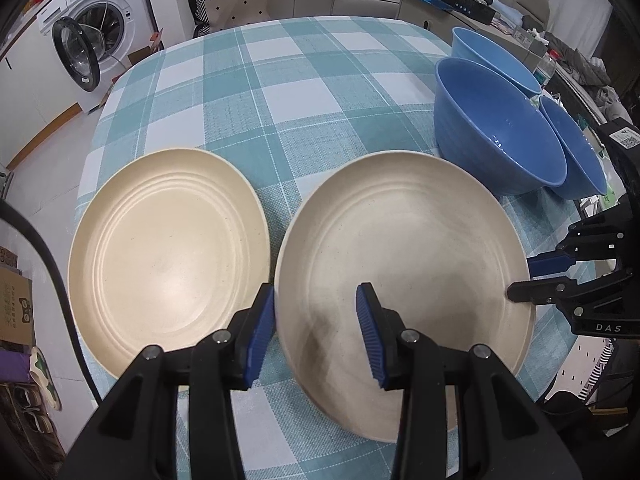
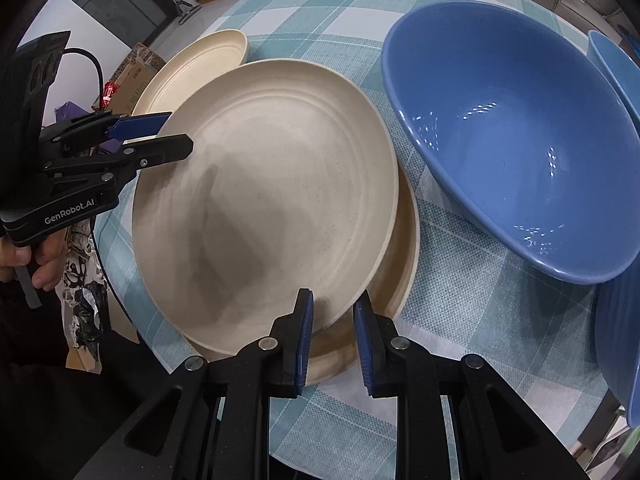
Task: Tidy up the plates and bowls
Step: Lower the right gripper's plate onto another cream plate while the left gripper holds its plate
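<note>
Left gripper (image 2: pixel 176 136), marked "GenRobot.AI", jaws part-open astride the rim of the upper cream plate (image 2: pixel 264 200); right gripper (image 2: pixel 332 316), jaws shut on that plate's opposite rim. Blue bowls (image 1: pixel 496 132) beyond, on checked bench (image 1: pixel 280 92); washing machine (image 1: pixel 96 28) behind.

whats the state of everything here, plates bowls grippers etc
top plate: over the lower plate, offset, rim between both grippers' jaws
lower plate: flat on the table, mostly covered
lone plate: flat on the table, empty
blue bowls: three, upright, empty, crowded together, not nested
right gripper: shut on the top plate's rim
left gripper: astride the top plate's rim, grip unclear
washing machine door: open
</note>
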{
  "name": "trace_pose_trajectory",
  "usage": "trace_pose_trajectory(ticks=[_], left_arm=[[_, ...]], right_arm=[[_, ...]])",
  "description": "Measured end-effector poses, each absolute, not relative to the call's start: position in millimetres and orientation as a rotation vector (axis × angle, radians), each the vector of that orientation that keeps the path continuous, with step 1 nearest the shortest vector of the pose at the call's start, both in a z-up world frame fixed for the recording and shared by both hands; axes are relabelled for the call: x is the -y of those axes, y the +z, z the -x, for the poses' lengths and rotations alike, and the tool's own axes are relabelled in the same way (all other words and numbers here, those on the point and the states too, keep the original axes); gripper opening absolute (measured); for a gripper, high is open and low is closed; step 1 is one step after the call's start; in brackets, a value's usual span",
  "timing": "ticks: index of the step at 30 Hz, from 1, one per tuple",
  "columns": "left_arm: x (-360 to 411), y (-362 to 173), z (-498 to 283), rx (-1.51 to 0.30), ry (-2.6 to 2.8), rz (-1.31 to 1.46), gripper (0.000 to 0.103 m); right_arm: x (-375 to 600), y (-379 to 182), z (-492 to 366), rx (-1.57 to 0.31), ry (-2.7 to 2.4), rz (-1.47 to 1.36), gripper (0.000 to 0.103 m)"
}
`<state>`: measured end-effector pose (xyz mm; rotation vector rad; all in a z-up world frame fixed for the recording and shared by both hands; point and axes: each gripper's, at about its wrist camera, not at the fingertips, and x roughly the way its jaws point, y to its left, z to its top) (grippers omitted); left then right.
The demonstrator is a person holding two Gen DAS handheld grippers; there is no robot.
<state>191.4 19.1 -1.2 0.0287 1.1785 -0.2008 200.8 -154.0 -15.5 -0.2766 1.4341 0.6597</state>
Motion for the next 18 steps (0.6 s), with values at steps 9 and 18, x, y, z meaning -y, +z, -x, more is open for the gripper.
trace_pose_trajectory(ticks=[9, 18], left_arm=[[-9, -4, -192, -1.19, -0.22, -0.058, 0.039], [-7, -5, -190, -1.202, -0.228, -0.065, 0.039]], right_arm=[[158, -15, -197, -1.452, 0.65, 0.286, 0.021], [156, -12, -191, -1.469, 0.652, 0.299, 0.021]])
